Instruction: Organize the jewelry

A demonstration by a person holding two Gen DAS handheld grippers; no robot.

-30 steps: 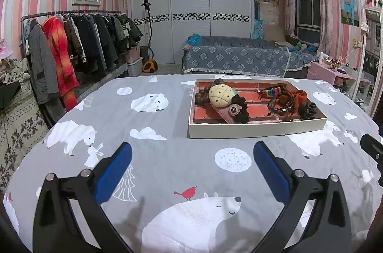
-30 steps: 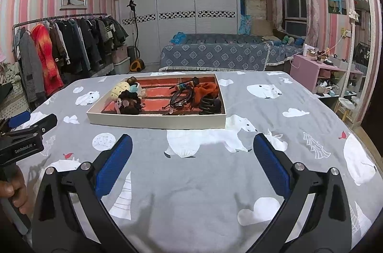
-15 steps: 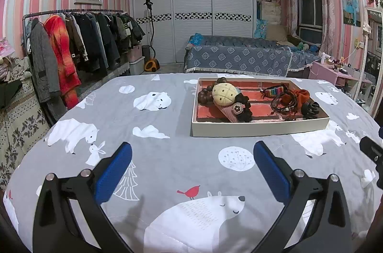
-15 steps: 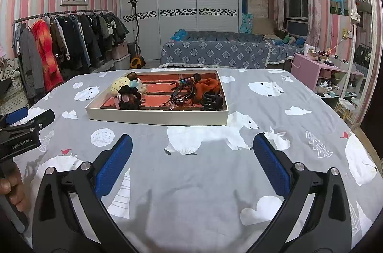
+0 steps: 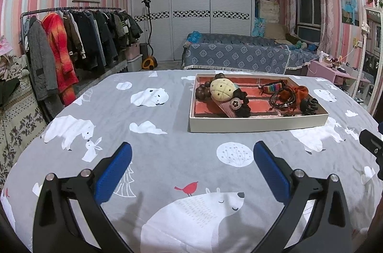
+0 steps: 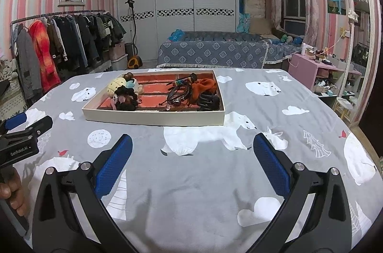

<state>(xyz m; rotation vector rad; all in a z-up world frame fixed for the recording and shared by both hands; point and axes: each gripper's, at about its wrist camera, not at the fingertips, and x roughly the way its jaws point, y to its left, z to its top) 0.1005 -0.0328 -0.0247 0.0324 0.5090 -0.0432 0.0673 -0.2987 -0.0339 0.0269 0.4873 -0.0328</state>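
Both the left gripper [image 5: 192, 158] and the right gripper [image 6: 192, 152] hover with jaws wide apart and empty above the grey bear-print surface [image 5: 167, 157]. The jewelry tray [image 6: 153, 117] sits toward the surface's far edge. Inside, tangled bracelets [image 6: 179, 93] and a black claw clip [image 6: 208, 100] overlap, hard to separate.

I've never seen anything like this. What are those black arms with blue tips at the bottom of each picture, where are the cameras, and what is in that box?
No robot here: a person holds a two-finger tool in each hand, with a wide-angle camera on each tool looking along its fingers. One picture comes from the left gripper, the other from the right gripper. Both stand open and hold nothing. The left tool also shows at the edge of the right view.

Ahead, on the grey polar-bear bedspread, sits a shallow white tray with a red lining. In it lie a cream ladybird-shaped plush piece, dark cord bracelets, an orange cloth pouch and a black claw hair clip.
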